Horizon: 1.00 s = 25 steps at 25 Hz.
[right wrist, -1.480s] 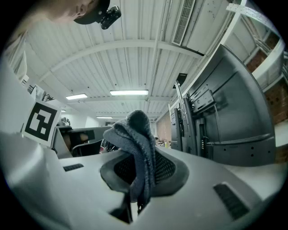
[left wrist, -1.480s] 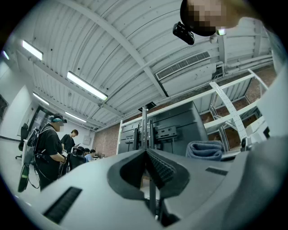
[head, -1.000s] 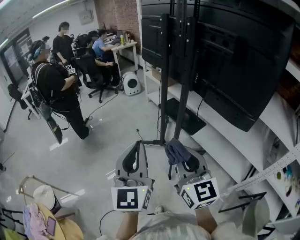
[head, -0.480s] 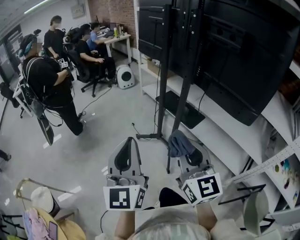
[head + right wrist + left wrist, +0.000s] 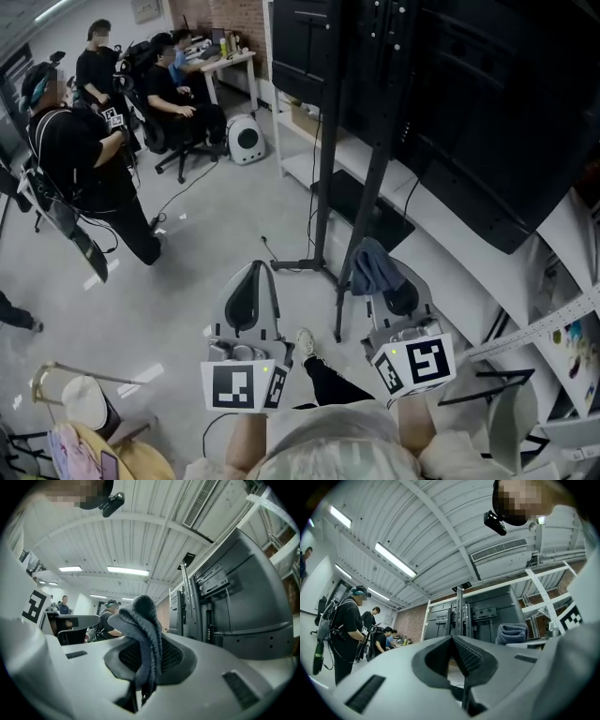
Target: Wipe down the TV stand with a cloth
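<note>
Stepped nearer to the TV stand [image 5: 324, 216] over the last 1 s, with a shoe [image 5: 306, 343] now out in front and both grippers carried closer to its 2 dark uprights.

Far left: 1 standing person [image 5: 80, 159] and others seated at a desk, well apart from the work and no part of it.

Holds the left gripper [image 5: 255, 274] low and roughly level, jaws pressed together on nothing, as read plainly in the left gripper view. Probably parked shut because wiping needs only 1 tool, and closed jaws catch less on things near the base. Looks past those jaws straight at the stand's column and brackets.

Carries the cloth [image 5: 373, 265] in the right gripper [image 5: 386, 292], jaws clamped on a fold of it, with the grey-blue bulk bunched up above and ahead of the tips. Gripped that way, most likely, so that soft fabric and not hard plastic meets the metal first. Sits just beside the slanted upright in the head view; cannot tell whether touching yet. Judged as the approach, with wiping not yet begun and the whole stand left to do.

Further right: large dark screen [image 5: 487, 122], close enough to call for a careful, short swing of the cloth hand.
</note>
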{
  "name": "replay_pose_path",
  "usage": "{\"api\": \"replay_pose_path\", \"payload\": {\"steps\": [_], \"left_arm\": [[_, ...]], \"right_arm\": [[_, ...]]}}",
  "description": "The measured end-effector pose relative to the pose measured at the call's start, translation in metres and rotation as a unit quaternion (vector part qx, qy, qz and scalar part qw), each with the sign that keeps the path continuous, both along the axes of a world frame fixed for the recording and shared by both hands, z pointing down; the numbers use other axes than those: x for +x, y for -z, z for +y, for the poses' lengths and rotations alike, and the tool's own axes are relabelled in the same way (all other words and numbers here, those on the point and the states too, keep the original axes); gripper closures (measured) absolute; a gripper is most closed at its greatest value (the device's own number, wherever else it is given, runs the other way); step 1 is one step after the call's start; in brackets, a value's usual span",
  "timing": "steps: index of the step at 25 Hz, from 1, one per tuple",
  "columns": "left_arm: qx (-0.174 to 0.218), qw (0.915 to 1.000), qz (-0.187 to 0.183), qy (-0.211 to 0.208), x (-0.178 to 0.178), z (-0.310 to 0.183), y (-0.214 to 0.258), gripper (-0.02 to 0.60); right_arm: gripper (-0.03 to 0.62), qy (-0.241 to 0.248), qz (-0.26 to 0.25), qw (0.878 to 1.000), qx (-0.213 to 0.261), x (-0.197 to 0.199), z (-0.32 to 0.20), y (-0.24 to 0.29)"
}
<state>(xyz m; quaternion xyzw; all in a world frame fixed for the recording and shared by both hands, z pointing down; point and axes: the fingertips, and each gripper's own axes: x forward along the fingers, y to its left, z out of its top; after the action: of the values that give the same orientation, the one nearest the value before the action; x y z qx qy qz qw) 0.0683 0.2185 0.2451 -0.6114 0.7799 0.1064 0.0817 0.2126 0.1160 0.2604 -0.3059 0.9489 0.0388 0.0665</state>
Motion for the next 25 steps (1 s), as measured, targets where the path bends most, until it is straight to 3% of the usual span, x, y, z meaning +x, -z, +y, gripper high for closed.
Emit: {"api": "replay_pose_path", "payload": {"steps": [10, 25], "left_arm": [[0.016, 0.9998, -0.013, -0.001, -0.07, -0.105, 0.01, 0.566], [0.021, 0.9991, -0.026, -0.027, -0.178, -0.246, 0.033, 0.566]], "right_arm": [[0.537, 0.007, 0.015, 0.999, 0.047, -0.086, -0.095, 0.008], [0.537, 0.017, 0.025, 0.998, 0.047, -0.215, -0.225, 0.014]]}}
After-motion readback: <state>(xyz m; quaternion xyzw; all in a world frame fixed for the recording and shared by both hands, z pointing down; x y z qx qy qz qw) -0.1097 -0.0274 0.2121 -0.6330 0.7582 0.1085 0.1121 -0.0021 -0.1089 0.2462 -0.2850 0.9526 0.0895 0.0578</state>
